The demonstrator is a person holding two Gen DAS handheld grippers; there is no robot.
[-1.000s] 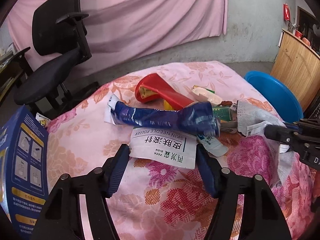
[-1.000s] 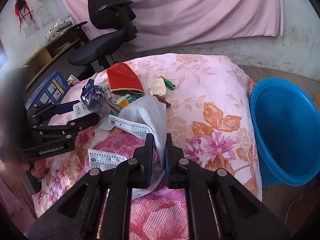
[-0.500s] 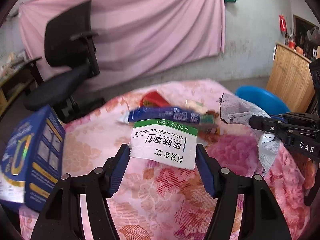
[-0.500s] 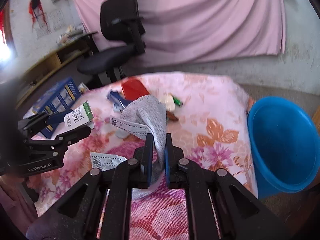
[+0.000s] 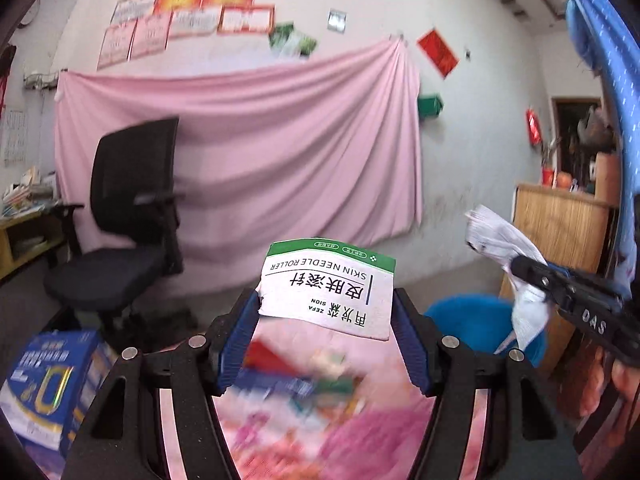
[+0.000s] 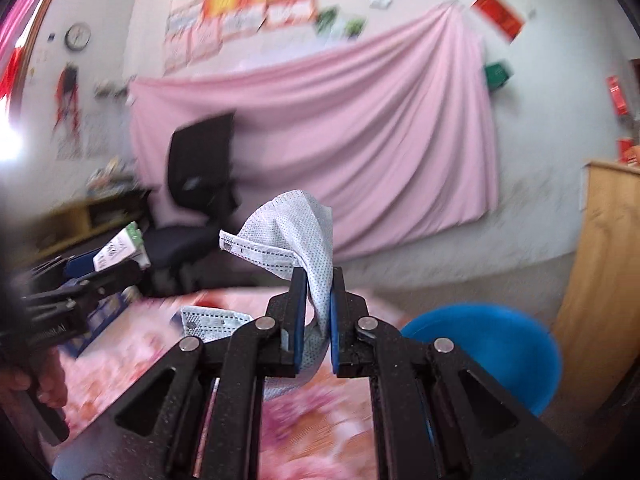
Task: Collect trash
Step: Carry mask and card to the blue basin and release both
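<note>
Up off the floral cloth [image 5: 360, 440], both tools are raised with something caught in them. Left gripper [image 5: 326, 312] is clamped on the white, green-topped Skin Needle Roller packet [image 5: 328, 288], pinched by its two side edges. Right gripper [image 6: 319, 292] has its blue pads squeezed on a pale face mask [image 6: 296, 232], which flops over to the left. Blue tub [image 6: 500, 344] sits beside the table at the lower right; a second mask [image 6: 208, 322] lies on the cloth.
</note>
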